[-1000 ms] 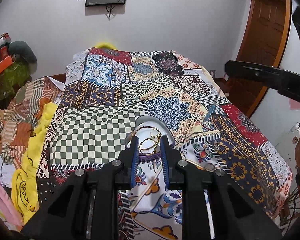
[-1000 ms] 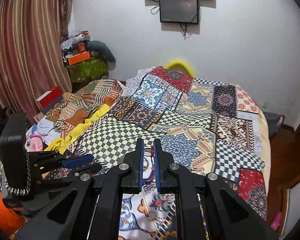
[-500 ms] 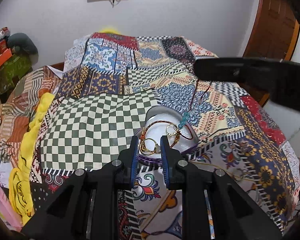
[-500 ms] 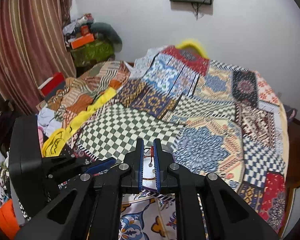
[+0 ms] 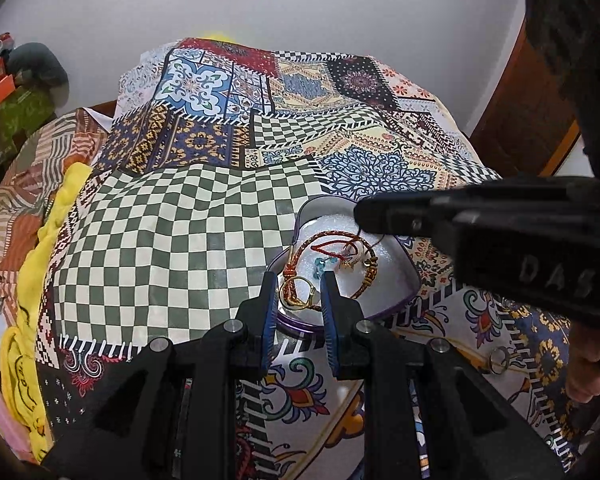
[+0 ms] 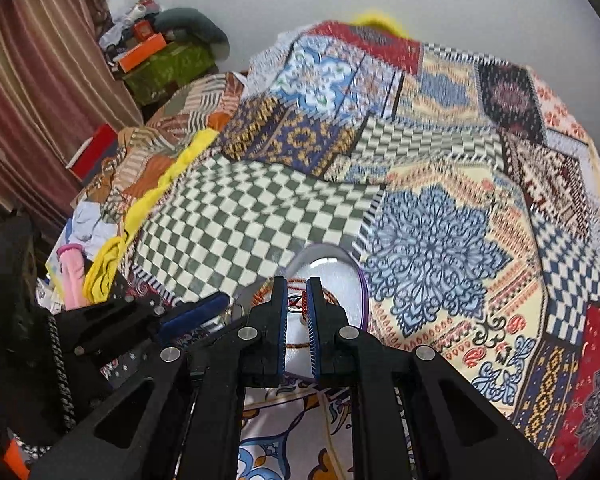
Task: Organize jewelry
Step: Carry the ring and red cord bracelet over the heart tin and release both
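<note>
A heart-shaped purple box (image 5: 414, 280) with white lining sits on the patchwork bedspread. It holds a red-and-gold braided bracelet (image 5: 332, 236), a gold ring (image 5: 298, 300) and a red cord with blue beads (image 5: 322, 268). My left gripper (image 5: 298, 284) is open at the box's near rim, astride the gold ring. My right gripper (image 6: 297, 286) is shut on the red cord (image 6: 305, 305) and hangs over the box (image 6: 362, 280); its fingers (image 5: 384, 212) reach in from the right in the left wrist view.
A silver ring (image 5: 499, 358) lies on the bedspread to the right of the box. Yellow cloth (image 5: 44, 248) and piled clothes lie along the bed's left side. A wooden door (image 5: 540, 112) stands at the right. A wall closes the far end.
My right gripper has come down over the box, so the red cord and its blue beads now lie inside. My left gripper has closed in on the box's near rim.
</note>
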A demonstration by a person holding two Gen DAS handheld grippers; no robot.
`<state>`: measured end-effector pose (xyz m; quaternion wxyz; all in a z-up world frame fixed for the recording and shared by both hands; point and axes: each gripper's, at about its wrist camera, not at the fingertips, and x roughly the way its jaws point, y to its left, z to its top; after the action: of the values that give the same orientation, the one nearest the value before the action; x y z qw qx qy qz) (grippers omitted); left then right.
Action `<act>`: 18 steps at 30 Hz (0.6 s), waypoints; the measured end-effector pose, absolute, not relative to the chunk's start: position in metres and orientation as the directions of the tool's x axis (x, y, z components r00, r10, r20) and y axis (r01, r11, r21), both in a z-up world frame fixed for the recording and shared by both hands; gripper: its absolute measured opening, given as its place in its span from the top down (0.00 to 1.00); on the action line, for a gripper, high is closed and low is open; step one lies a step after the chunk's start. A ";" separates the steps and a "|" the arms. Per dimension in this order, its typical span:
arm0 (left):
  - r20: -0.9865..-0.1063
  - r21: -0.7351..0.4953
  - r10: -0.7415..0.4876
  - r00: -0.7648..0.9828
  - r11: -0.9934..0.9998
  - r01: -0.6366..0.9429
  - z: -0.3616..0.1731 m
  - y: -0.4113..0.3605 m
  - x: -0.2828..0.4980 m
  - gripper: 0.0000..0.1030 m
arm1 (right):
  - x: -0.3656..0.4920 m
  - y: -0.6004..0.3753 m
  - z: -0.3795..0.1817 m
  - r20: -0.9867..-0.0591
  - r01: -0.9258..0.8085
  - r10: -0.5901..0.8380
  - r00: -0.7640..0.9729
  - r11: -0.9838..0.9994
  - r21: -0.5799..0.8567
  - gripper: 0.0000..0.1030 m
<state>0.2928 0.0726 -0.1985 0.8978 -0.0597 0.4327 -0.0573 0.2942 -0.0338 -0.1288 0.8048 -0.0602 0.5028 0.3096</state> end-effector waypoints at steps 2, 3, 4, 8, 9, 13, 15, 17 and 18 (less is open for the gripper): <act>-0.773 -0.157 -0.157 0.614 0.986 0.054 -0.200 0.072 0.295 0.80 | 0.295 -0.033 -0.133 -0.856 -0.556 0.429 0.290 0.803 0.214 0.92; -0.776 -0.156 -0.156 0.612 0.986 0.052 -0.202 0.072 0.297 0.80 | 0.296 -0.034 -0.135 -0.859 -0.554 0.429 0.281 0.803 0.220 0.92; -0.779 -0.158 -0.156 0.607 0.986 0.050 -0.203 0.072 0.299 0.80 | 0.298 -0.035 -0.138 -0.862 -0.549 0.433 0.261 0.802 0.237 0.92; -0.786 -0.170 -0.163 0.597 0.984 0.045 -0.206 0.071 0.303 0.80 | 0.303 -0.039 -0.145 -0.863 -0.516 0.472 0.180 0.792 0.326 0.92; -0.787 -0.170 -0.162 0.595 0.984 0.044 -0.207 0.071 0.304 0.80 | 0.304 -0.040 -0.146 -0.860 -0.514 0.483 0.165 0.786 0.343 0.92; -0.794 -0.175 -0.167 0.585 0.984 0.042 -0.209 0.071 0.307 0.80 | 0.301 -0.043 -0.144 -0.864 -0.521 0.466 0.189 0.794 0.314 0.92; -0.796 -0.172 -0.164 0.582 0.984 0.041 -0.209 0.070 0.307 0.80 | 0.297 -0.042 -0.141 -0.871 -0.537 0.443 0.213 0.798 0.275 0.91; -0.797 -0.168 -0.158 0.582 0.985 0.037 -0.208 0.070 0.307 0.80 | 0.296 -0.043 -0.139 -0.873 -0.546 0.436 0.221 0.797 0.259 0.90; -0.797 -0.169 -0.157 0.583 0.985 0.033 -0.208 0.070 0.306 0.80 | 0.295 -0.043 -0.139 -0.873 -0.550 0.433 0.227 0.796 0.251 0.87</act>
<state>0.3063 0.0700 -0.2079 0.8872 -0.0682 0.4532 -0.0534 0.2948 -0.0430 -0.1385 0.7814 -0.0549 0.5362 0.3144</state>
